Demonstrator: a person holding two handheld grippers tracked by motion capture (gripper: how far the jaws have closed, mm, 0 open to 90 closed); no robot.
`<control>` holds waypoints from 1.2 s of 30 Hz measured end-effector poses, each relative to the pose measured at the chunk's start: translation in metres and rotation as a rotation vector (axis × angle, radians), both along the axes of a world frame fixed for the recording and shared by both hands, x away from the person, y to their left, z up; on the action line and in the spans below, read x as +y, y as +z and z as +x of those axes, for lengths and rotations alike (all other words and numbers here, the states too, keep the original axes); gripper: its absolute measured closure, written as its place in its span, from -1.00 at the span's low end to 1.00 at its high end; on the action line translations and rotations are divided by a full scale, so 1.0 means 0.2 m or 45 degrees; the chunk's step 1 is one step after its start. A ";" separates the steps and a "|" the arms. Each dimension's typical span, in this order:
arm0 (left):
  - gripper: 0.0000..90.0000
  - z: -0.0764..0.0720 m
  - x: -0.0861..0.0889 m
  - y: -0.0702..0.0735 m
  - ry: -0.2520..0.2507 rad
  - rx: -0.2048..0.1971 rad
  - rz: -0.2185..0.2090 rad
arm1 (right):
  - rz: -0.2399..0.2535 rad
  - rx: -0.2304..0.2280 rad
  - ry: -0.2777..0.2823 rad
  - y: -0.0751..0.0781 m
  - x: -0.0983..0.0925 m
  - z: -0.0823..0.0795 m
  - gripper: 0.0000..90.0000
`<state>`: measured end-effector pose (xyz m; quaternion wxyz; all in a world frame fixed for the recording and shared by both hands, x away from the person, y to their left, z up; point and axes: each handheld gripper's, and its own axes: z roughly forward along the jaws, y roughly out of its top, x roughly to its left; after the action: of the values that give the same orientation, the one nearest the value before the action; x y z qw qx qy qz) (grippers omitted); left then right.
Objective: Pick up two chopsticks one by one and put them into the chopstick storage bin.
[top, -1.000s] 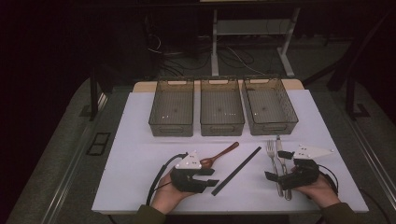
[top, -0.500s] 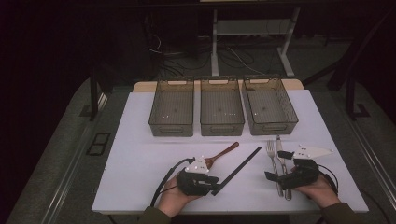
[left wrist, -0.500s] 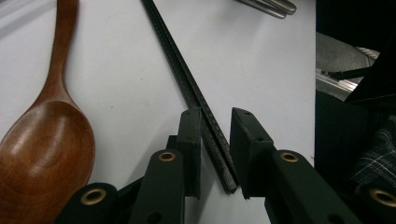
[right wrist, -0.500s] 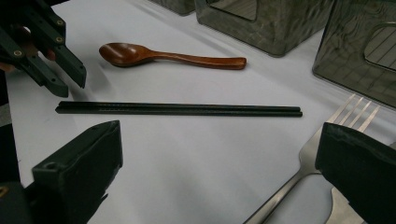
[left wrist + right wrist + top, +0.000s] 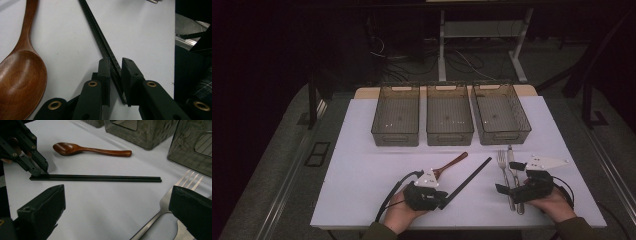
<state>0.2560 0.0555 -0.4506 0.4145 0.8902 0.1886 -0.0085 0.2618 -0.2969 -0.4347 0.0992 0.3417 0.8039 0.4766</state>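
Chopsticks [image 5: 105, 47], black and thin, lie side by side on the white table [image 5: 362, 175], and their near end sits between the jaws of my left gripper [image 5: 115, 75]. The jaws have just been closing, and now they stand narrow with the sticks between them. The pad on one side looks like it touches the sticks, but I cannot tell if both pads press yet. From above, the sticks slant from my left gripper up toward the middle bin [image 5: 449, 114]. A brown wooden spoon [image 5: 22, 72] lies just beside the sticks, with its bowl close to my left gripper and its handle pointing toward the bins. My right gripper [image 5: 117, 202] rests on the table at the right, and its jaws stand wide with nothing in them. A silver fork [image 5: 172, 192] lies just beside its right jaw, and from above I see a knife [image 5: 513, 170] next to the fork. Three see-through grey bins stand in a row at the far side of the table, the left bin [image 5: 396, 116], the middle one and the right bin [image 5: 501, 112].
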 end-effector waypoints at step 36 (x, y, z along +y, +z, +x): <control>0.69 0.06 0.01 0.03 0.177 -0.058 -0.012 | -0.001 0.005 0.002 0.00 0.00 0.00 -0.99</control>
<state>0.2670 0.0568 -0.4443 0.4225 0.8730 0.2402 0.0397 0.2619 -0.2961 -0.4349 0.0974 0.3418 0.8046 0.4757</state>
